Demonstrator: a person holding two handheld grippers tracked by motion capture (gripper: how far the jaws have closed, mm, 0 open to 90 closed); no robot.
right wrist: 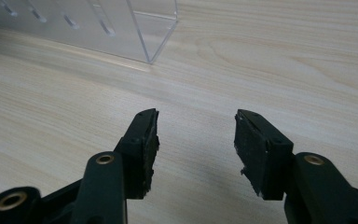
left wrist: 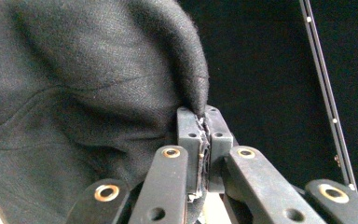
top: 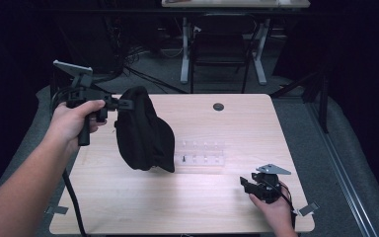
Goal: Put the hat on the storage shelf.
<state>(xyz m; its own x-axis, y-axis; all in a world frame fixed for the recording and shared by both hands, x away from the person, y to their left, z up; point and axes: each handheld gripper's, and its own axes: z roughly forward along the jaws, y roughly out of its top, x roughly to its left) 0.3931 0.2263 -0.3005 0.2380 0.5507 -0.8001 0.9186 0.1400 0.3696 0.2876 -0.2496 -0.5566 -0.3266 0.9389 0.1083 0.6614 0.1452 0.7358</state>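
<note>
Left gripper (top: 123, 104) pinches a floppy black fabric cloth (top: 143, 131), dangling it over the light wooden table's (top: 177, 207) left side. Right gripper (right wrist: 196, 140) sits spread, nothing between, beside a clear plastic rack (top: 202, 153).

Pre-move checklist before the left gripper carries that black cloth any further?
1. Left gripper shut on black cloth: ok, a fold is pinched between the pads.
2. Cloth clear of the table: cannot tell, its lower edge hangs low near the surface.
3. Cloth clear of the clear plastic rack: cannot tell, the hem overlaps its left end in the high view.
4. Right gripper empty: ok, jaws open over bare wood.
5. Right gripper out of the cloth's way: ok, it sits near the table's front right corner.
</note>
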